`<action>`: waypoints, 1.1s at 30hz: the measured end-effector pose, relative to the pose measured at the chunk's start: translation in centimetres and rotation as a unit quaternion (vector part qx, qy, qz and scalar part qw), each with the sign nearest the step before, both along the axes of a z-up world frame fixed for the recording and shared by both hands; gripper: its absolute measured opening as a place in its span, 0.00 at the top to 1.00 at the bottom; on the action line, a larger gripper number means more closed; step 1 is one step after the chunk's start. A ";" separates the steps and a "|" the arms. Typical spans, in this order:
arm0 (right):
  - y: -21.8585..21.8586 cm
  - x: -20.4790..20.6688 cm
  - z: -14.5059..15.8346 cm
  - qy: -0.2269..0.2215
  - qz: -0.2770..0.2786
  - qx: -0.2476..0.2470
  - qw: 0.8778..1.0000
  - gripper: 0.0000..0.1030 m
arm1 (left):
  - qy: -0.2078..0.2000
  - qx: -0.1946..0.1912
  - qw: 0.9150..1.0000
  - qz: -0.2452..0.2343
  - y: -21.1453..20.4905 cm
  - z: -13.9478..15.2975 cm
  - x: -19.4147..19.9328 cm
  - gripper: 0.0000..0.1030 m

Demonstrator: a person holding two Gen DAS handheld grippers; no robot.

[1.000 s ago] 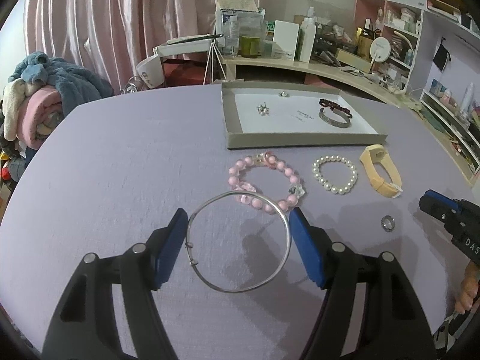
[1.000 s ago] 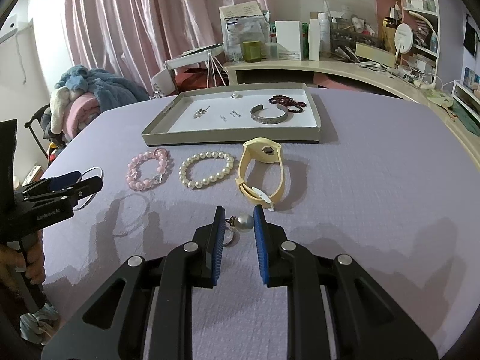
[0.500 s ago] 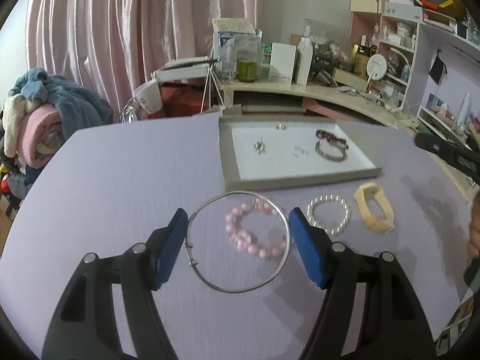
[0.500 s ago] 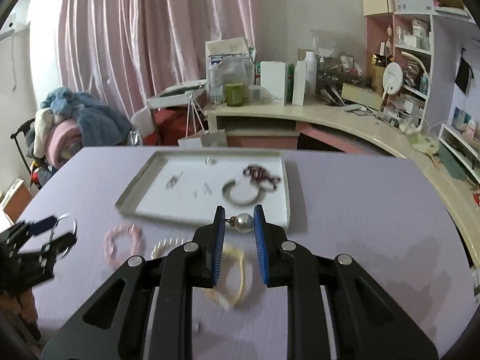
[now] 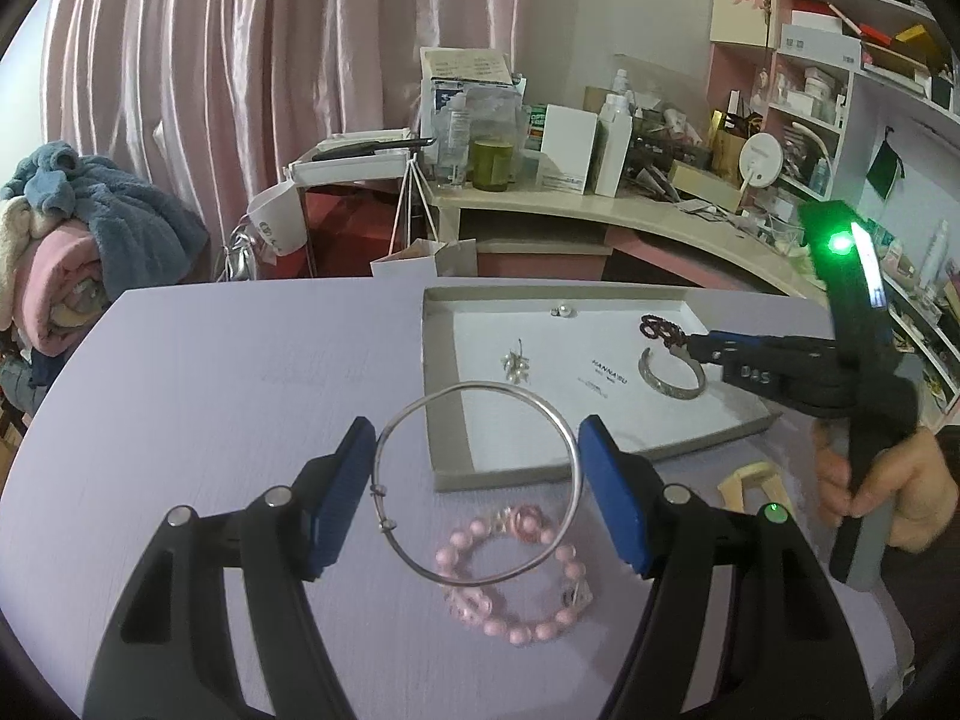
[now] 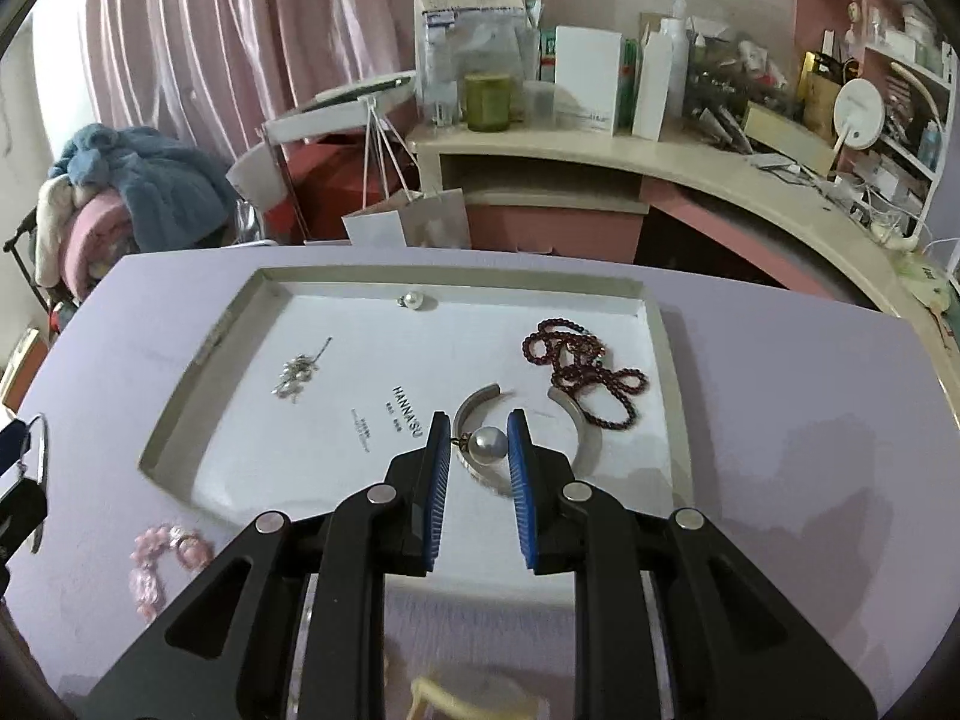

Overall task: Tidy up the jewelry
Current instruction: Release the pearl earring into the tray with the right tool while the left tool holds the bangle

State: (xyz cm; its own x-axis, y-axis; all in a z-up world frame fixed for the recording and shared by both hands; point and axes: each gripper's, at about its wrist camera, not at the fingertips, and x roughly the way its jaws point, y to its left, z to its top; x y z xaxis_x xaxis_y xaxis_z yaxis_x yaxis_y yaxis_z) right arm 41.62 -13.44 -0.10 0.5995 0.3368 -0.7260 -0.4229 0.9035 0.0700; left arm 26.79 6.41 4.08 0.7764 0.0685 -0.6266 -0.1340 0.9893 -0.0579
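Note:
My left gripper (image 5: 477, 450) is shut on a thin silver bangle (image 5: 573, 450), held in the air over the near left corner of the grey tray (image 5: 441, 408). Below the bangle a pink bead bracelet (image 5: 516, 576) lies on the purple table. My right gripper (image 6: 478, 423) is shut on a pearl earring (image 6: 485, 447) and hangs above the tray (image 6: 180, 414), right over a silver cuff (image 6: 591, 438). The tray also holds a dark red bead strand (image 6: 576, 360), another pearl earring (image 6: 412, 300) and a small silver piece (image 6: 297, 375).
A yellow watch band (image 5: 750, 480) lies on the table right of the tray's near edge. A person's hand (image 5: 900, 480) grips the right tool. Behind the table stand a cluttered desk (image 6: 660, 156), shelves and a pile of blankets (image 5: 90, 222).
Both grippers have moved forward to the tray. The right one, with the pearl earring, now hangs over the cuff. The left one has carried the bangle past the pink bracelet.

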 end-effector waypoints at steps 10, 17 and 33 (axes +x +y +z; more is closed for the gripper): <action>-1.6 0.7 -0.5 -0.005 -0.012 0.004 1.000 0.53 | 0.005 -0.008 1.000 -0.012 -0.3 -1.0 2.1 0.33; -2.8 0.7 -0.6 -0.004 -0.019 0.013 1.000 0.53 | 0.011 -0.011 1.000 -0.016 -0.5 -1.7 2.6 0.33; -3.2 0.3 -0.8 -0.003 -0.016 0.021 1.000 0.53 | 0.014 -0.008 1.000 -0.018 -0.7 -1.8 2.5 0.33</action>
State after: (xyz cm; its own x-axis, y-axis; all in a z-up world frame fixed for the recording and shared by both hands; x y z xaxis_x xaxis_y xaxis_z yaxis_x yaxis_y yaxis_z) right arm 41.90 -16.67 -0.94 0.6138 0.3485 -0.7084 -0.3951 0.9124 0.1066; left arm 29.31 5.67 2.24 0.7603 0.0304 -0.6488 -0.1002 0.9924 -0.0710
